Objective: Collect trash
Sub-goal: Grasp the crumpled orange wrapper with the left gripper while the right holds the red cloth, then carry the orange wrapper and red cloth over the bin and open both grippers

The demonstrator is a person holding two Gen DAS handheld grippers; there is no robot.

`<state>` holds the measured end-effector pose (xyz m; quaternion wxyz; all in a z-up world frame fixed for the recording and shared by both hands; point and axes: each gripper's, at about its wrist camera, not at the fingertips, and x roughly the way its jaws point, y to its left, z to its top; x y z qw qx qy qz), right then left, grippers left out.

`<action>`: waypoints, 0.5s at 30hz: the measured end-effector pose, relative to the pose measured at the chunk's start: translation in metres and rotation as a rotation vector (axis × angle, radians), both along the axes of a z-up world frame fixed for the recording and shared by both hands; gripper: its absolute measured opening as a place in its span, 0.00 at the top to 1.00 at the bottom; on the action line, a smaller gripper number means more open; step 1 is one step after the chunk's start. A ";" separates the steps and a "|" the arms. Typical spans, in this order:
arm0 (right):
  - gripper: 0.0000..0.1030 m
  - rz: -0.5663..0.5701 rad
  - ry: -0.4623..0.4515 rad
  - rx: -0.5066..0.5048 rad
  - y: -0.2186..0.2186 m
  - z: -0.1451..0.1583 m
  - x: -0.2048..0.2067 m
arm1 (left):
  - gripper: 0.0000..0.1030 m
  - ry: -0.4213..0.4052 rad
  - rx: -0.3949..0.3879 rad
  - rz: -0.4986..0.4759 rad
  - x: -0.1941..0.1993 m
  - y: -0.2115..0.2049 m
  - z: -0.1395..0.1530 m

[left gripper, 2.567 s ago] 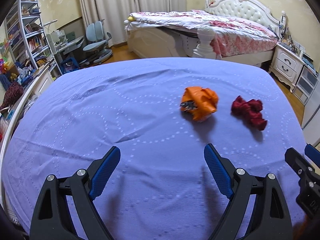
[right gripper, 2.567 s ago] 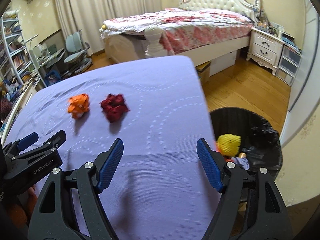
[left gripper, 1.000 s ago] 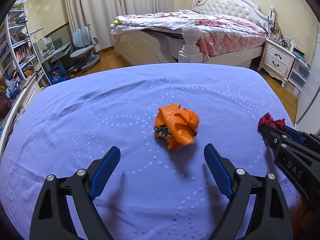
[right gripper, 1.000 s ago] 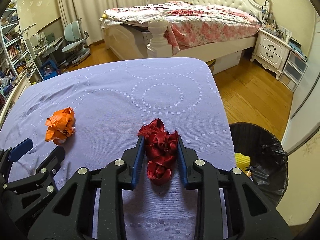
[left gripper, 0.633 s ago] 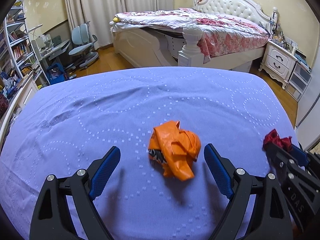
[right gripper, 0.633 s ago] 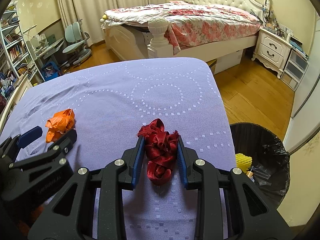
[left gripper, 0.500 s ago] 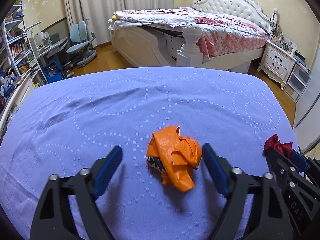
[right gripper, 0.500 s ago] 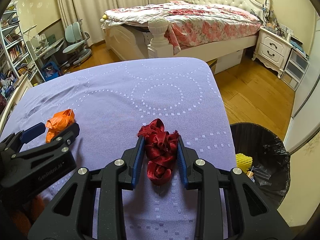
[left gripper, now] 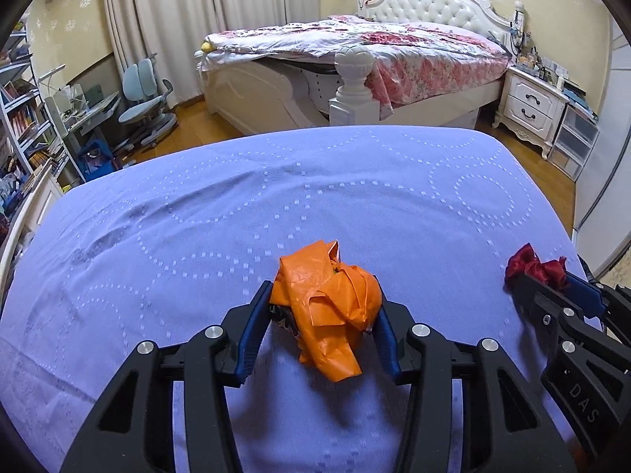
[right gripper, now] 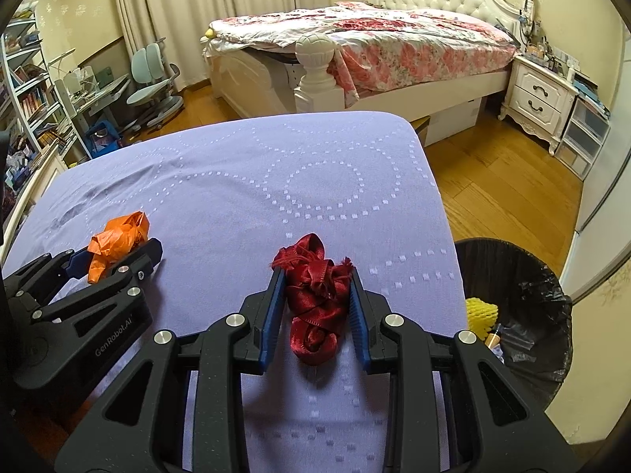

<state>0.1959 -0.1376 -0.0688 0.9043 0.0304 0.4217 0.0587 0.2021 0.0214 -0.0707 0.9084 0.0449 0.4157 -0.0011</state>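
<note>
Now the left gripper (left gripper: 321, 325) had just been closing – pads pinched the orange wrapper (left gripper: 329, 307) on the purple sheet (left gripper: 197, 236). Right gripper (right gripper: 315, 307) clamped the red ribbon wad (right gripper: 315, 299) – bin (right gripper: 516, 276) just beside.

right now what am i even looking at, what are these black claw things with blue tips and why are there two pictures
Each black claw is a hand-held grabbing tool; a person holds one in each hand, with a camera on it looking along its fingers. So there are two pictures, one per tool. The left tool has just been closing around a crumpled orange plastic bag and its pads now press it. The right tool is clamped on a wad of red ribbon. Both lie on a purple bedsheet. Beside the bed stands a black trash bin, already holding some rubbish.
</note>
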 end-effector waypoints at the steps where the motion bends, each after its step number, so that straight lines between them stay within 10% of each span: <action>1: 0.71 0.000 0.001 0.000 0.000 0.000 -0.001 | 0.53 -0.001 -0.001 -0.001 -0.004 0.000 0.000; 15: 0.71 0.023 0.000 0.003 0.002 -0.002 -0.051 | 0.53 -0.003 -0.002 -0.007 -0.049 -0.002 0.002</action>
